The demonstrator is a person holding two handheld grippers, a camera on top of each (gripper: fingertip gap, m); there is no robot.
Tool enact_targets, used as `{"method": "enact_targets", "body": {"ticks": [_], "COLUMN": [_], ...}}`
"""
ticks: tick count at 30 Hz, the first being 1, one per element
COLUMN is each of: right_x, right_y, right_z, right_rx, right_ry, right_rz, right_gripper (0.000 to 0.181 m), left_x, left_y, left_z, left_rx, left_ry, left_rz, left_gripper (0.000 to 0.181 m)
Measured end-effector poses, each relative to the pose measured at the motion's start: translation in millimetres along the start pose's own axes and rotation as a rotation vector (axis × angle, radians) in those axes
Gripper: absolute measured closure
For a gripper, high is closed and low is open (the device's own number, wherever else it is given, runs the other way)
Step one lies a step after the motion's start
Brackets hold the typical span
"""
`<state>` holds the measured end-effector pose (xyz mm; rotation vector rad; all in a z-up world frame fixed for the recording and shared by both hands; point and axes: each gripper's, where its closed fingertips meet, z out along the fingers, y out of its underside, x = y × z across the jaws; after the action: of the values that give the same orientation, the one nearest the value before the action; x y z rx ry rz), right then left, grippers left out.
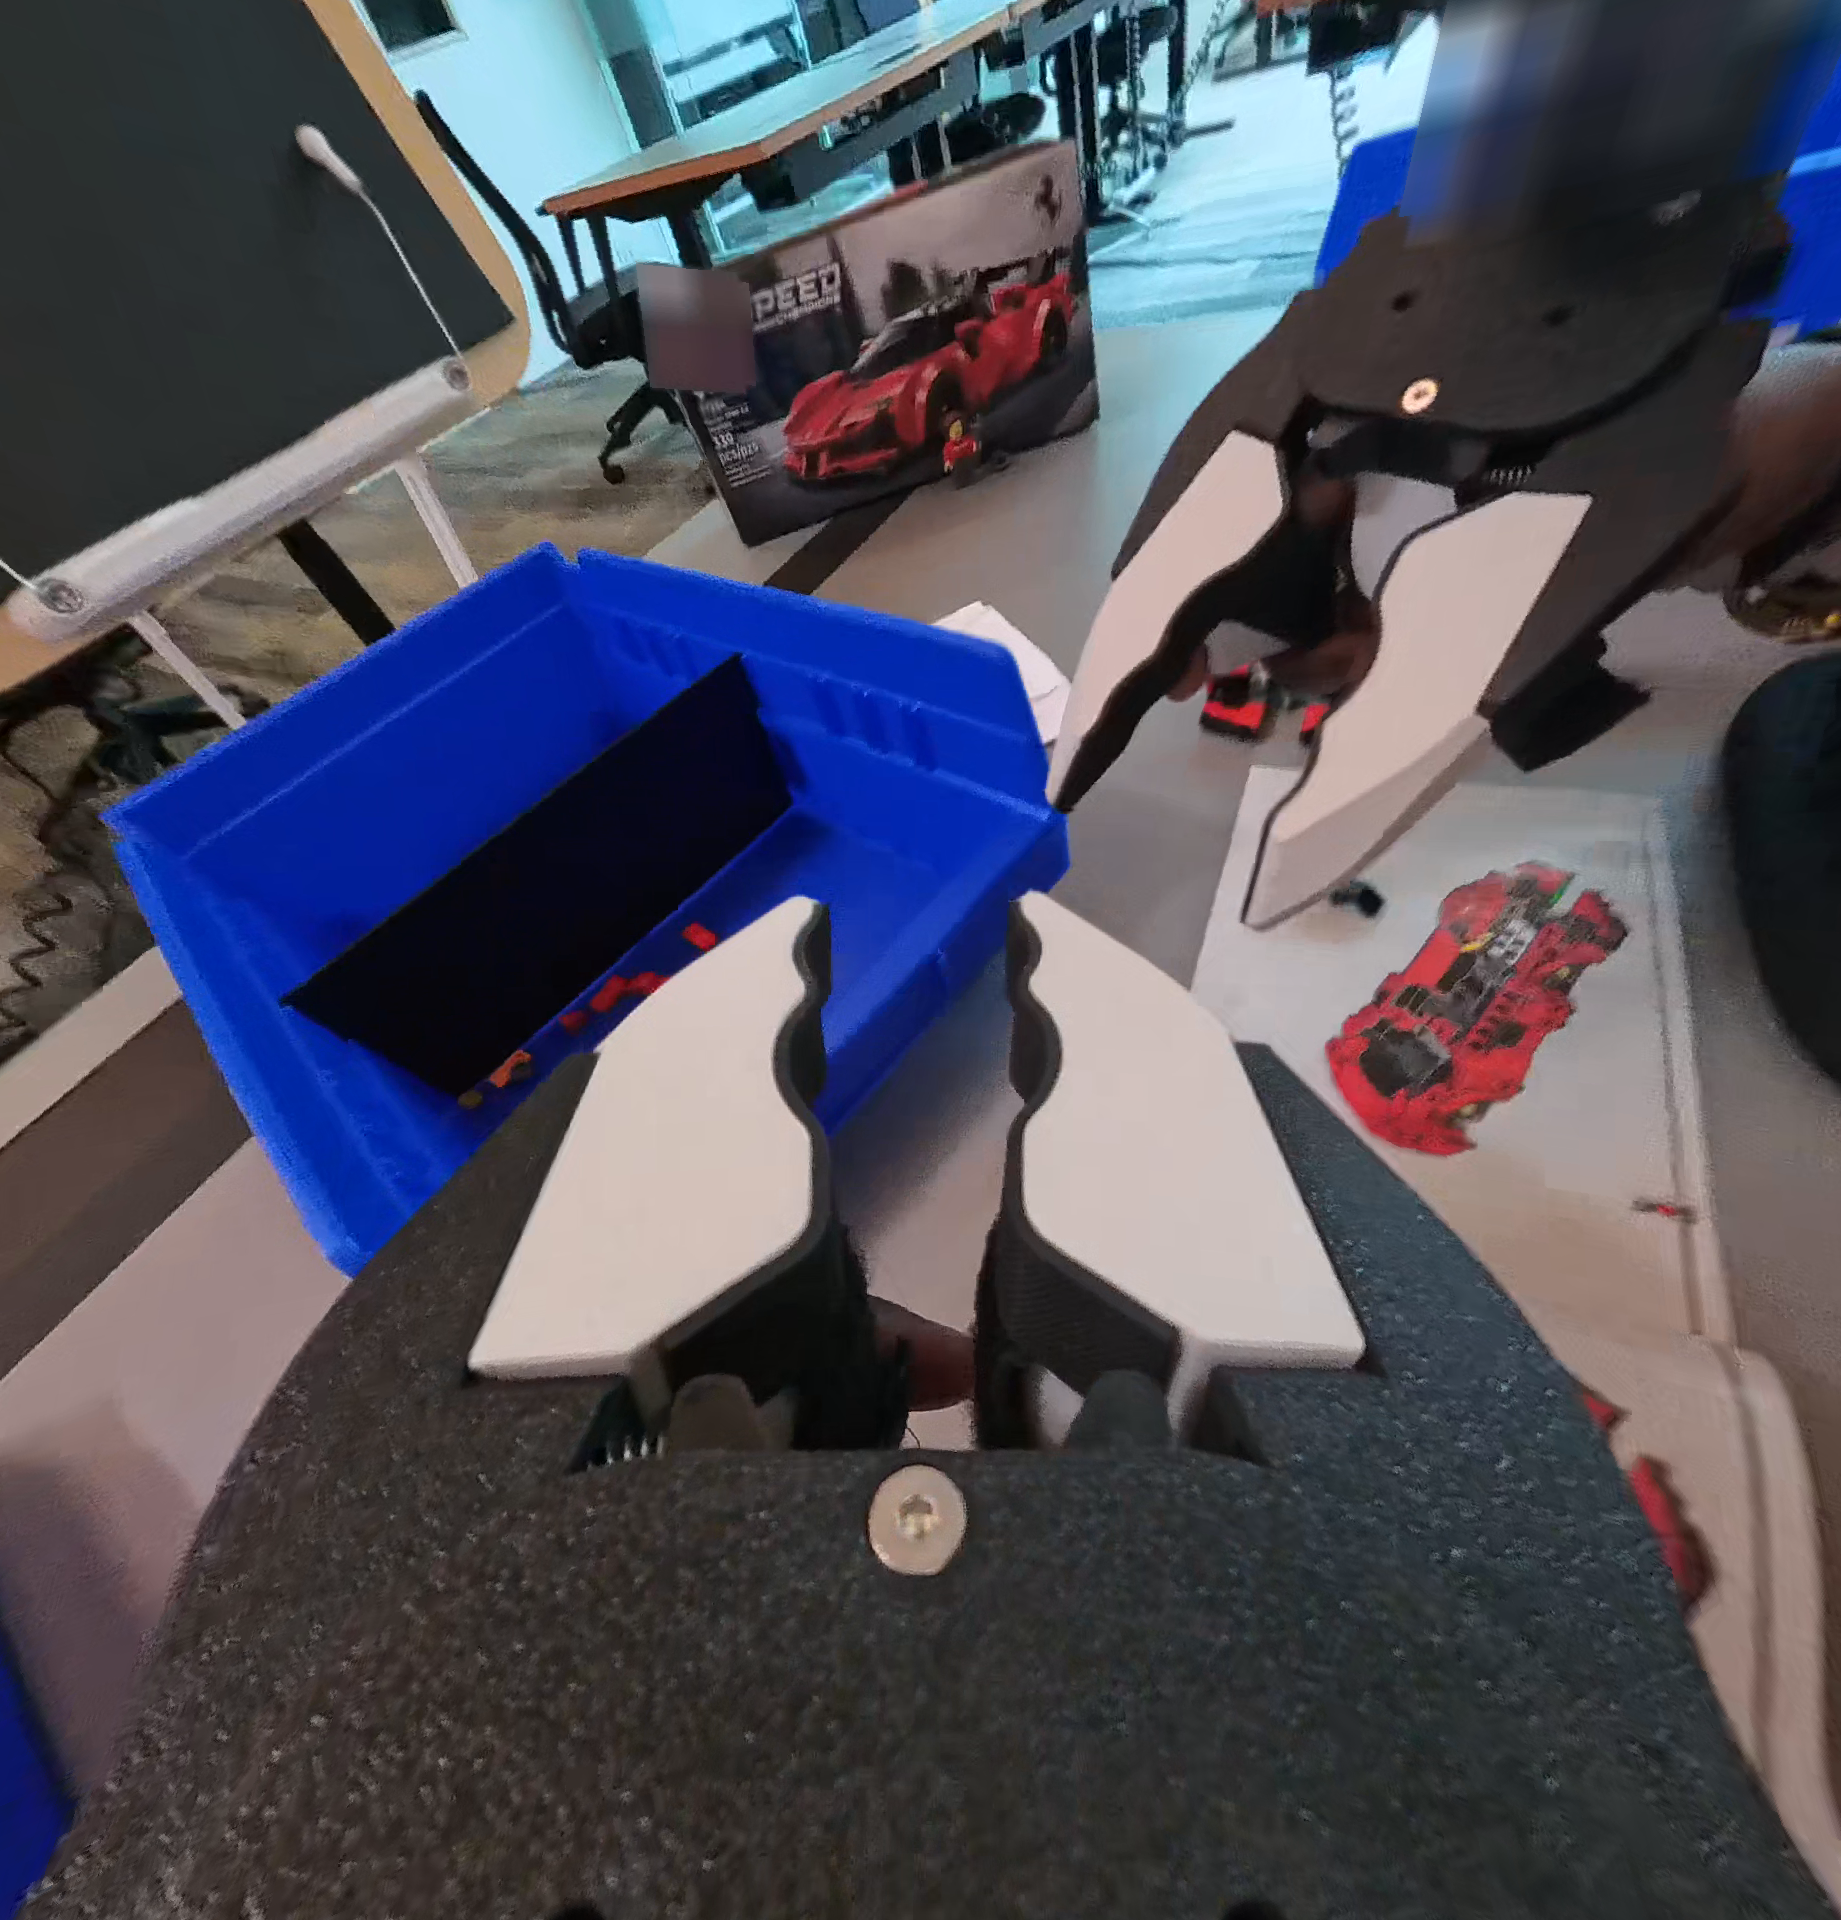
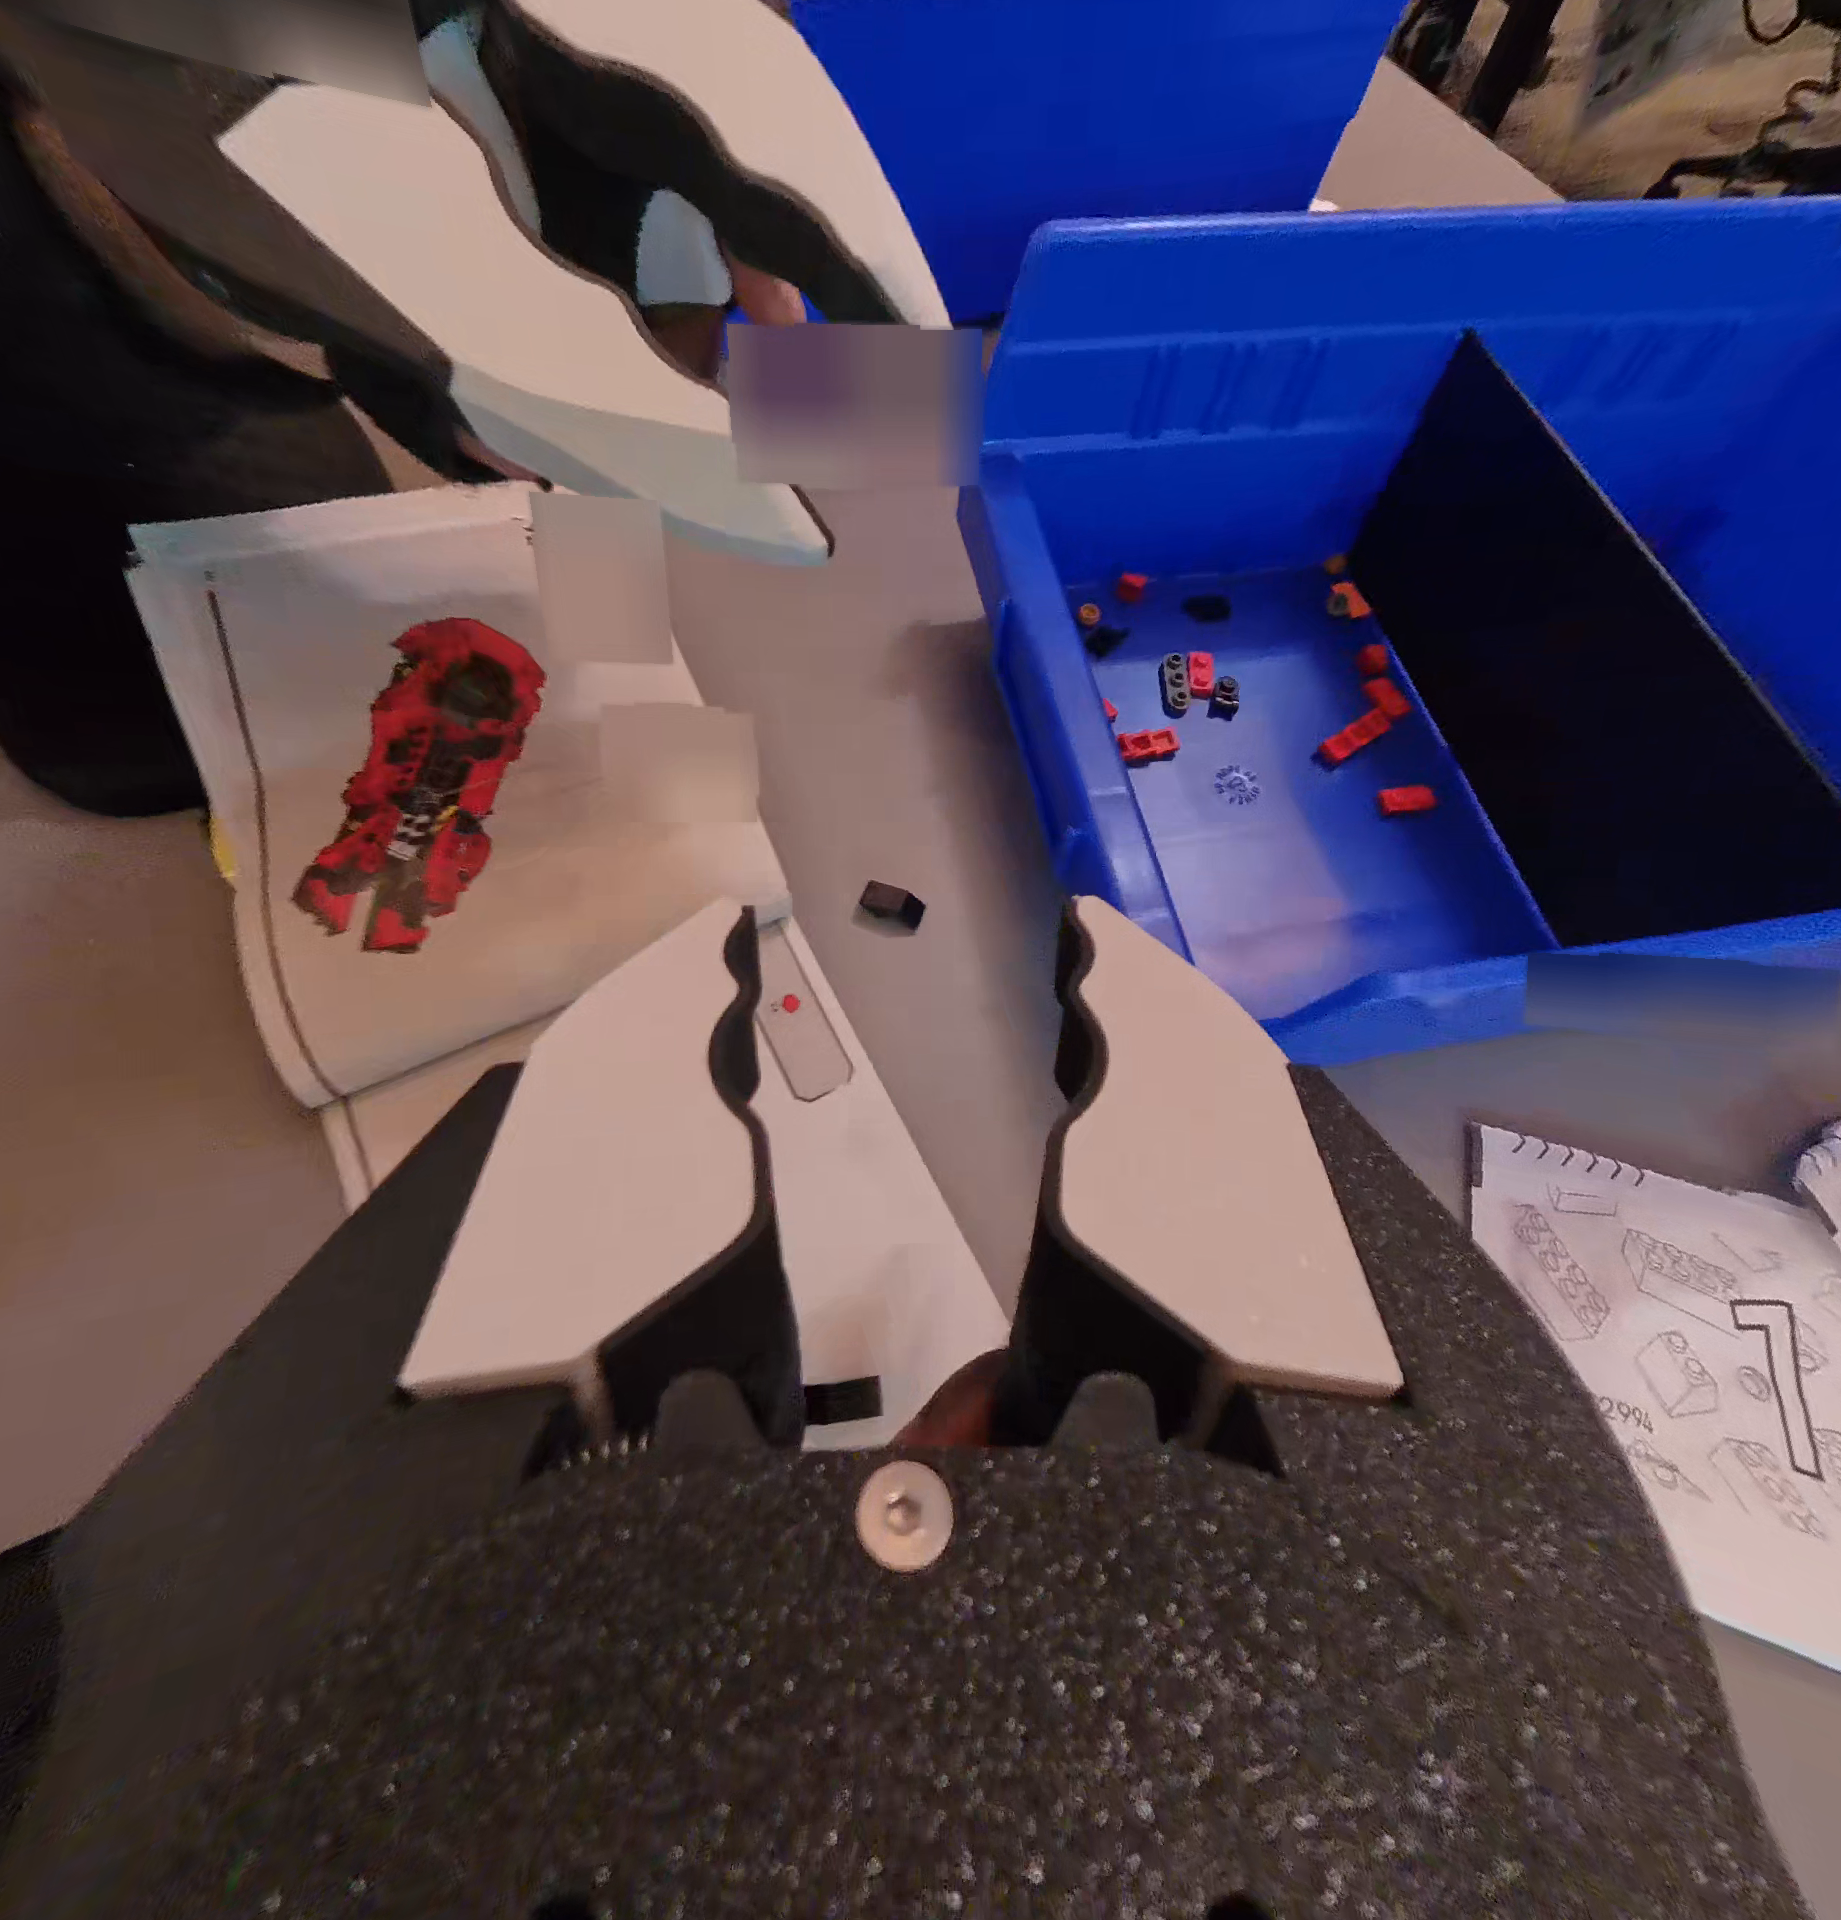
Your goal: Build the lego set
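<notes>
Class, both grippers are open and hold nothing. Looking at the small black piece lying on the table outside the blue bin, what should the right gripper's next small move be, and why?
Probably lower the right gripper and close on the small black piece. It lies alone on the table, just ahead of the open, empty jaws, nearer than the loose pieces in the blue bin.

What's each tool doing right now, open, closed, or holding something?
Left tool: open, holding nothing.
Right tool: open, holding nothing; small black lego brick lies on the table ahead.
</notes>
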<state>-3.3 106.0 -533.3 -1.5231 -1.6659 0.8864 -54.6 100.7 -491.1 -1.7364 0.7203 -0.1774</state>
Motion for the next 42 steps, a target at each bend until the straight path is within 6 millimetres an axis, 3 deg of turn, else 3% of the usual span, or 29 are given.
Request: {"method": "enact_targets", "body": {"ticks": [1, 5, 9, 12, 16, 21, 33, 35, 38, 40, 42], "right_x": [3, 4, -7, -4, -3, -3, -20, -37, -81, -106, -114], "right_y": [3, 15, 34, 50, 63, 65, 53, 32, 2, 2, 17], "right_z": [2, 11, 21, 26, 28, 28, 28, 27, 30, 40, 55], "right_rx": [0.007, 0.012, -0.043, -0.112, -0.160, -0.128, -0.067, -0.002, 0.075, 0.030, -0.061], "right_ry": [0.005, -0.008, -0.102, -0.076, -0.071, -0.123, -0.253, -0.318, -0.473, -0.539, -0.524], "right_rz": [-0.007, -0.049, -0.032, -0.045, -0.076, 0.006, 0.040, 0.011, -0.017, -0.041, -0.096], "right_gripper": [0.129, 0.138, 0.137, 0.140, 0.147, 0.154, 0.150, 0.161, 0.169, 0.157, 0.145], "left_x": [-3, -13, 2, -2, 4, 3, -9, -10, -8, -6, -5], "left_y": [4, 17, 42, 60, 75, 83, 85, 86, 86, 87, 87], "left_z": [2, 9, 15, 21, 24, 25, 20, 21, 21, 21, 21], "left_rx": [0.003, 0.032, -0.004, -0.066, -0.119, -0.156, -0.151, -0.156, -0.159, -0.167, -0.171], "left_ry": [-0.017, -0.044, 0.052, 0.036, 0.095, 0.115, 0.117, 0.118, 0.125, 0.127, 0.129], "left_rz": [0.023, 0.011, -0.047, 0.015, -0.035, -0.088, -0.228, -0.233, -0.219, -0.206, -0.199], "left_gripper": [0.152, 0.159, 0.160, 0.162, 0.164, 0.164, 0.169, 0.169, 0.170, 0.170, 0.170]}}
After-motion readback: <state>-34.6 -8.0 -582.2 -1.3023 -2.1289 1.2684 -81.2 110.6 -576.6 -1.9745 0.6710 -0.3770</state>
